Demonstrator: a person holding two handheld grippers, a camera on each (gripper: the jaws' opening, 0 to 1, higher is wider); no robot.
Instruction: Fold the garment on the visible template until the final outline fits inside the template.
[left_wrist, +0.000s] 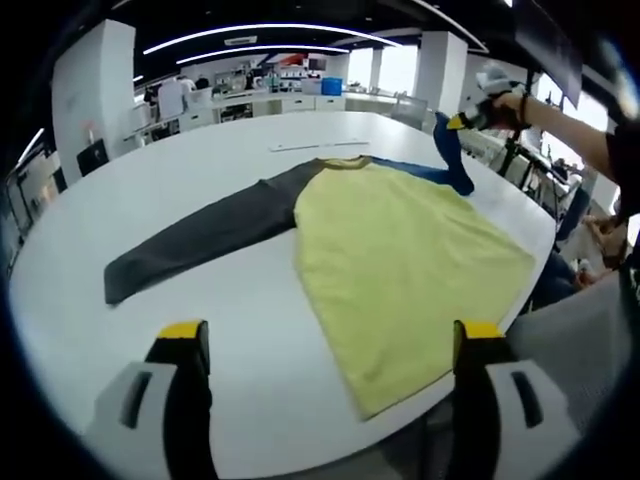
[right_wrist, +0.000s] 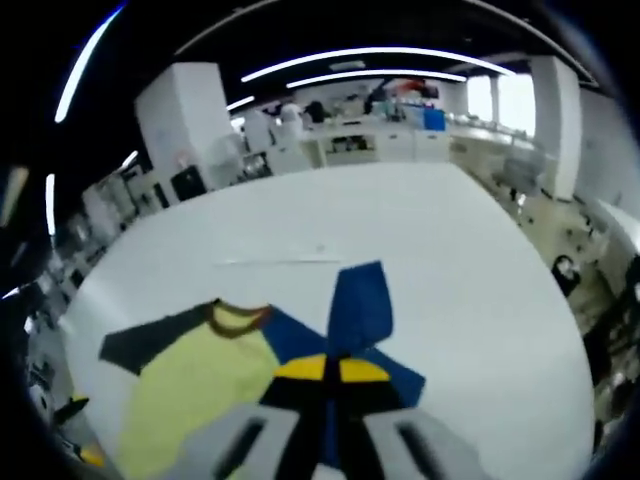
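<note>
Item: yellow long-sleeved cloth garment with one dark grey sleeve and one blue sleeve, spread on my white round table.

Right gripper: jaws pinched together on the blue sleeve, lifted above the garment.

Left gripper: jaws wide, empty, near the garment's hem.

Step, as I judge it: first sleeve fold. Next I should carry the blue sleeve across the garment's body.

Yellow shirt lies flat on the white table, its blue sleeve lifted.
</note>
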